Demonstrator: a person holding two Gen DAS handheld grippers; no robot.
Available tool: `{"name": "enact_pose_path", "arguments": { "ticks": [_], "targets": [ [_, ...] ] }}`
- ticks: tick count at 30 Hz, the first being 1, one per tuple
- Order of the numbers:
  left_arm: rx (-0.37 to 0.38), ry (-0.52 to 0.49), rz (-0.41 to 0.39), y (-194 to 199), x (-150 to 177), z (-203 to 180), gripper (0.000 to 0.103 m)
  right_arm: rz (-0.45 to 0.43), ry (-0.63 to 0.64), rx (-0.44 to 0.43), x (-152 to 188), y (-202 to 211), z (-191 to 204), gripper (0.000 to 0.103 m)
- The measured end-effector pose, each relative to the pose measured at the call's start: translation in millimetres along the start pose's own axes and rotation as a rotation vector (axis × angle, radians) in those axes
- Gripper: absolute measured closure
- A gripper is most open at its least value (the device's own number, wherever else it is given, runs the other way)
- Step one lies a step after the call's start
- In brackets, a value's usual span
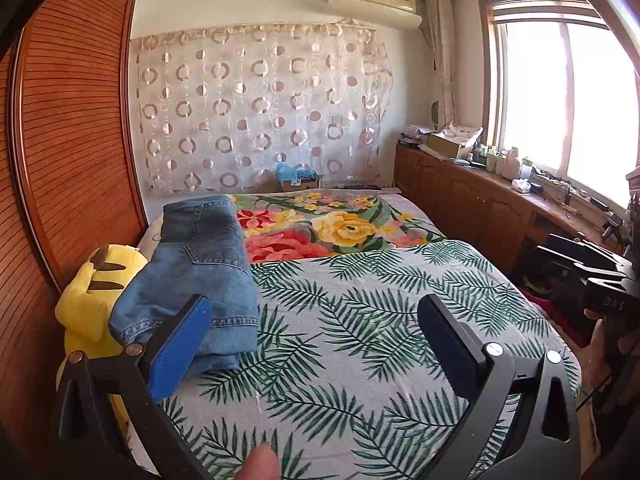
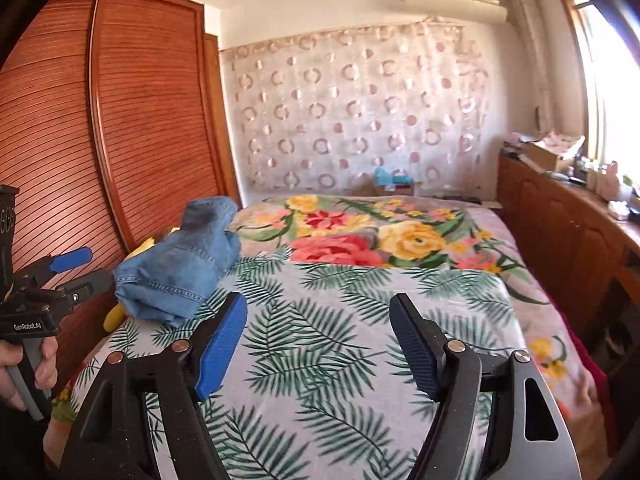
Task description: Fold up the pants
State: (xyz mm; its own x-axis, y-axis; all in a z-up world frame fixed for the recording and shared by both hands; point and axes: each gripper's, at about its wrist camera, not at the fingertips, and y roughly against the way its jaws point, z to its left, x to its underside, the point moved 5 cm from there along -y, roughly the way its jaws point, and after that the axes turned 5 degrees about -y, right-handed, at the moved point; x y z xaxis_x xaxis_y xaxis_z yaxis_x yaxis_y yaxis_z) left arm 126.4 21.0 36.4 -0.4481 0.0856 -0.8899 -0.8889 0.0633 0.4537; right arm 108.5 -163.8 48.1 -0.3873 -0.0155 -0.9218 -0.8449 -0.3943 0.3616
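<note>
Folded blue denim pants lie on the left side of the bed, partly resting on a yellow plush toy. They also show in the right wrist view. My left gripper is open and empty, held above the leaf-print sheet, its left finger just in front of the pants' near edge. My right gripper is open and empty above the same sheet, to the right of the pants. The left gripper also shows at the left edge of the right wrist view.
A floral blanket covers the far half of the bed. A louvred wooden wardrobe stands close on the left. A low wooden cabinet with clutter runs under the window on the right. A patterned curtain hangs behind.
</note>
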Motion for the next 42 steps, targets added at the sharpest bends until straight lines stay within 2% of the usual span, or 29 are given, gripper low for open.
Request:
{"name": "enact_pose_path", "arguments": {
  "ticks": [10,16,25,42],
  "targets": [
    [-0.005,0.016,-0.029,24.9,-13.3,-17.4,0.0,-0.081,-0.014,0.115,4.5,71.4,10.2,0.019],
    [-0.023,0.017,-0.062,43.8,-22.0,-19.0,0.0,-0.107,-0.01,0.13,7.0,87.0,27.1,0.012],
    [-0.03,0.02,-0.073,53.5,-18.0,-20.5,0.0,-0.104,-0.027,0.126,17.7,86.4,40.1,0.011],
    [-0.021,0.024,-0.059,51.9,-10.1,-21.9,0.0,-0.102,-0.03,0.112,11.0,87.5,24.7,0.01]
  ]
}}
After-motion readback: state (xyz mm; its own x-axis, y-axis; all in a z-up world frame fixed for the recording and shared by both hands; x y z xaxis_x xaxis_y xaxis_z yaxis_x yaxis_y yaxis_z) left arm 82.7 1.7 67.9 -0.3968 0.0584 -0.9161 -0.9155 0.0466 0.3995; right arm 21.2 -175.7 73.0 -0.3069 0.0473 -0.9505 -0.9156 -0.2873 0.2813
